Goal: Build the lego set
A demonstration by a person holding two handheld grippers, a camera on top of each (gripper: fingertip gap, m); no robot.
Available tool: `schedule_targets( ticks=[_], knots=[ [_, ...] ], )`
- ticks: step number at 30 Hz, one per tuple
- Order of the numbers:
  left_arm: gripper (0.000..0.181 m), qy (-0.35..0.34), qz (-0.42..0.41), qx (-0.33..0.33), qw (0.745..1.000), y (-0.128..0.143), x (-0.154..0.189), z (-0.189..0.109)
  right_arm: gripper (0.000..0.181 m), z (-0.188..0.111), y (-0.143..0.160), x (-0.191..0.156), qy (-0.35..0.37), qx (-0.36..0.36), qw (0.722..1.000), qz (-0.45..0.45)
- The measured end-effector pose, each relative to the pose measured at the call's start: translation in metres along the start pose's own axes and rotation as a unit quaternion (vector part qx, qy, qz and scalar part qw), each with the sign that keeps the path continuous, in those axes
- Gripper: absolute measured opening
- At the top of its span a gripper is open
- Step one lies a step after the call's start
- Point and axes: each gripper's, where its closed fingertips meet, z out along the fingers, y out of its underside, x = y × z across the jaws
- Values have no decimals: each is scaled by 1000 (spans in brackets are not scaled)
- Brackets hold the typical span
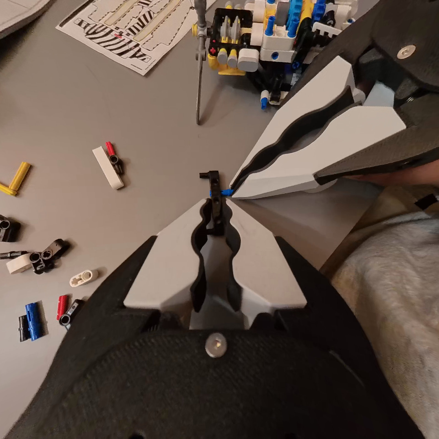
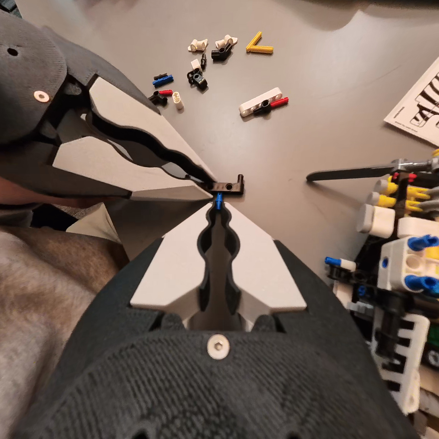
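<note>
My left gripper is shut on a thin black beam with a black pin at its far end, held above the grey table. My right gripper is shut on a small blue pin, whose tip sits in a hole of the black beam. In the left wrist view the right gripper comes in from the right with the blue pin at the beam's side. In the right wrist view the left gripper comes in from the left. The part-built model stands at the back.
Loose parts lie on the table: a white beam with a red pin, yellow axles, black connectors, a blue pin. A sticker sheet lies at the back. A grey blade sticks out from the model. A person's grey clothing is at the right.
</note>
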Motion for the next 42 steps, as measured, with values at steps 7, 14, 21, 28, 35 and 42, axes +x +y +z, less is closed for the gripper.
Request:
schedule_targets(
  ticks=[7, 14, 21, 28, 35, 42],
  knots=[
    [7, -1, 14, -9, 1000, 1, -1, 0, 1, 1, -1, 0, 1, -2, 1000, 0],
    [8, 13, 56, -10, 998, 2, 3, 0, 1, 5, -5, 1, 3, -10, 1000, -4],
    [8, 21, 23, -3, 1000, 1, 1, 1, 1, 5, -5, 1, 0, -7, 1000, 0],
    [8, 39, -10, -2, 999, -1, 1, 2, 4, 3, -7, 4, 47, 11, 998, -44],
    [12, 27, -18, 2, 999, -3, -1, 1, 11, -7, -6, 7, 61, 27, 997, -49],
    [16, 43, -75, 47, 995, -16, -11, -24, 12, -12, -6, 5, 66, 41, 995, -58]
  ],
)
